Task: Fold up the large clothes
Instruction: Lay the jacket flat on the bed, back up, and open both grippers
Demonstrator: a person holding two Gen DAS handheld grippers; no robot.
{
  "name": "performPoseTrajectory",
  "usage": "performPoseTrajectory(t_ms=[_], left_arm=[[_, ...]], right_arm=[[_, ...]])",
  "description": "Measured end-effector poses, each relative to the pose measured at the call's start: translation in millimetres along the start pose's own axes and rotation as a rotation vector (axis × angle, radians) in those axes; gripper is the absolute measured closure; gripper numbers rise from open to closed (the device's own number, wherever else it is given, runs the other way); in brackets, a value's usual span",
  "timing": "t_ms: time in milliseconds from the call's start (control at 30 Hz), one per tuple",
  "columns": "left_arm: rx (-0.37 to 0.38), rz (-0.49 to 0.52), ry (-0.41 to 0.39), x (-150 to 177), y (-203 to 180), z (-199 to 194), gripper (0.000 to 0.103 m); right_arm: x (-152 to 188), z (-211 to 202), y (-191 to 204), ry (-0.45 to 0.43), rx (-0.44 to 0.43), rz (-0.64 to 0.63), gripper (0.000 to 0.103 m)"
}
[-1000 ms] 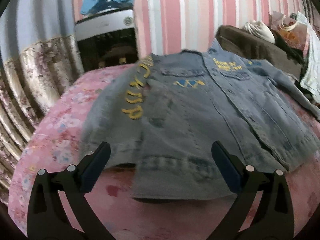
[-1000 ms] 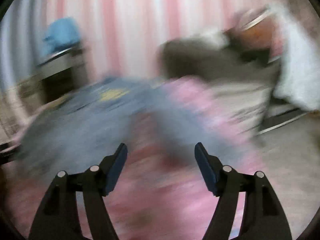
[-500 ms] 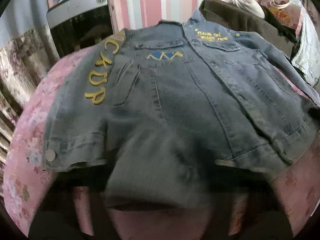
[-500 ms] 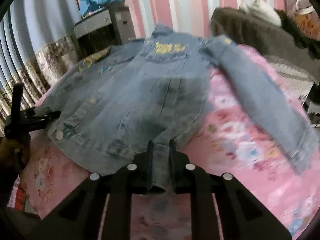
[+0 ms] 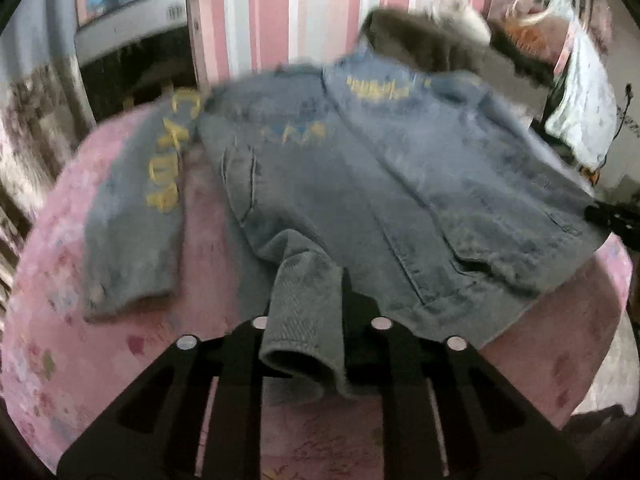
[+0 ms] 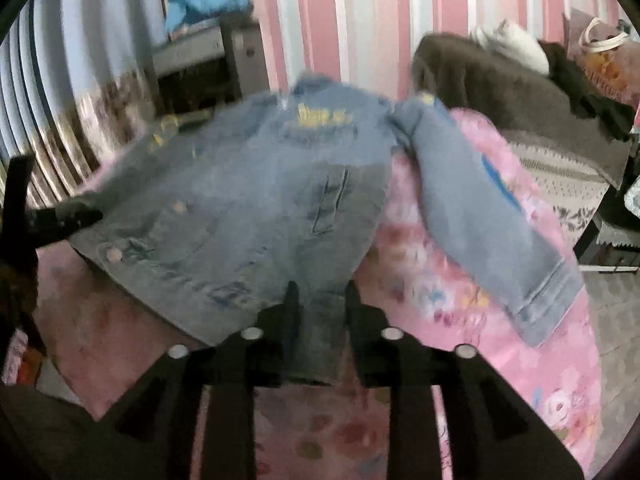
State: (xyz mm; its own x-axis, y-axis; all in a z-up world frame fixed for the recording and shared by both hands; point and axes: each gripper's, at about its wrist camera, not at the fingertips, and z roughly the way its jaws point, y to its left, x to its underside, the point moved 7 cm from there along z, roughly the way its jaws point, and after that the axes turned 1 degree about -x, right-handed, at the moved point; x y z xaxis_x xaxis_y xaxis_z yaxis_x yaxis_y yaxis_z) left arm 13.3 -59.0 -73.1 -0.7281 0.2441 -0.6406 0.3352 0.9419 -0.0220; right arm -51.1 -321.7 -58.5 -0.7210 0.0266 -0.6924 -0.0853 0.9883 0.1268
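Left wrist view: left gripper (image 5: 306,320) pinches the denim jacket (image 5: 360,184) hem, jaws closing on it. Right gripper (image 6: 318,320) has the hem's other corner between its jaws, which are easing apart. Jacket lies face-up on pink bedspread (image 6: 460,300), sleeves splayed. Re-firm right grip, lift both corners evenly, carry hem toward collar.

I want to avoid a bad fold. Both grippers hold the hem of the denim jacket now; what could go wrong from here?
1. The left gripper is closing on a bunched hem of the blue denim jacket; the fold may crease.
2. The right gripper is opening; its hem could slip.
3. The loose sleeve lies spread over the pink floral cover and may drag.
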Motion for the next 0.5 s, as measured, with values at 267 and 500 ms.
performPoseTrajectory(t_ms=[267,500], left_arm=[[-0.17,-0.062,-0.067,-6,62,-9,0.003],[-0.253,-0.013,-0.052,-10,106,6,0.003]], right_arm=[[-23,-25,-36,-0.128,0.072,0.057,0.046],[-35,-22,-33,-0.142,0.071,0.047,0.036]])
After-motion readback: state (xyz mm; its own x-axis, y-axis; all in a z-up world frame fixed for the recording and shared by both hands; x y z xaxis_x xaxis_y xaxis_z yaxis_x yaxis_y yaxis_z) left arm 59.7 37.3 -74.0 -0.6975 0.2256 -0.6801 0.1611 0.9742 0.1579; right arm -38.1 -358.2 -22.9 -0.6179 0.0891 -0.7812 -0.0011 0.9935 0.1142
